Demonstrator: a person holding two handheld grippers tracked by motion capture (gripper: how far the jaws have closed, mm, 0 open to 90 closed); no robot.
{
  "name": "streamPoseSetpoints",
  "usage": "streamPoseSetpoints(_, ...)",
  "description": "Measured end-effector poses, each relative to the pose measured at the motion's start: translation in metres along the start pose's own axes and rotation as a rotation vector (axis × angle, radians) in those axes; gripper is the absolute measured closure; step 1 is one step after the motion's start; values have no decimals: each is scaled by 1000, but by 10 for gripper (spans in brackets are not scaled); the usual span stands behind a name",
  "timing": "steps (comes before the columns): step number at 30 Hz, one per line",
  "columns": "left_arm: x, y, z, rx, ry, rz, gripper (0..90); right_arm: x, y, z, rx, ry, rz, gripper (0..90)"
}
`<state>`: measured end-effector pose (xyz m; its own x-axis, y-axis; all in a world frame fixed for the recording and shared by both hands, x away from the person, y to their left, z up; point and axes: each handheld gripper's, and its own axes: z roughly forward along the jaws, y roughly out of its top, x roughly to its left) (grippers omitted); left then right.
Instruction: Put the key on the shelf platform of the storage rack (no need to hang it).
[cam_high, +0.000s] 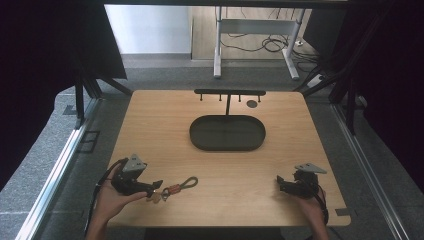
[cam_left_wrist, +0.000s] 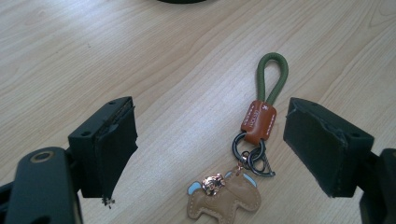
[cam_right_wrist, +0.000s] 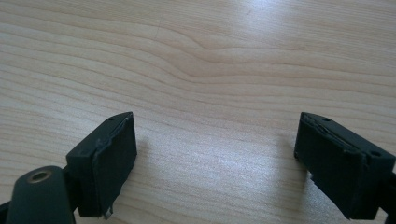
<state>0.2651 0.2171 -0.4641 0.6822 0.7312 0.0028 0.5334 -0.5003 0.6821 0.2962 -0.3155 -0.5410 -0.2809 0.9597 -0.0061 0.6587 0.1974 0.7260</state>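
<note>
My left gripper (cam_left_wrist: 210, 149) is spread wide w/ the keychain (cam_left_wrist: 254, 126) lying flat on the table (cam_high: 200, 165) btwn its jaws, untouched. Right gripper (cam_right_wrist: 215, 158) also spread, holds nothing. Keychain's probably light & floppy; I'd pinch the stiff brown sleeve (cam_left_wrist: 258, 121).

You find only 1 marking: small stamped lettering and a little symbol on the brown leather tab (cam_left_wrist: 258, 121) of the keychain (cam_left_wrist: 243, 154), seen in the left gripper view. It is too small and blurred for you to read.
</note>
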Motion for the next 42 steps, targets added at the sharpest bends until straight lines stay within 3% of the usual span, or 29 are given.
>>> streamPoseSetpoints(12,-1,0,-1,2,3,6,178,0,0,0,-1,2,-1,136)
streamPoseSetpoints(23,-2,2,3,26,-18,14,182,0,0,0,-2,2,-1,136)
streamPoseSetpoints(27,0,7,-3,4,-22,11,184,-1,0,0,-3,1,-1,138)
streamPoseSetpoints(33,0,8,-8,16,-60,14,204,-2,0,0,-3,6,-5,138)
streamPoseSetpoints(37,-5,15,-12,17,-146,49,235,-2,0,0,-2,4,-4,141)
streamPoseSetpoints(42,-10,22,-10,61,-195,101,271,-2,0,0,-2,2,-2,142)
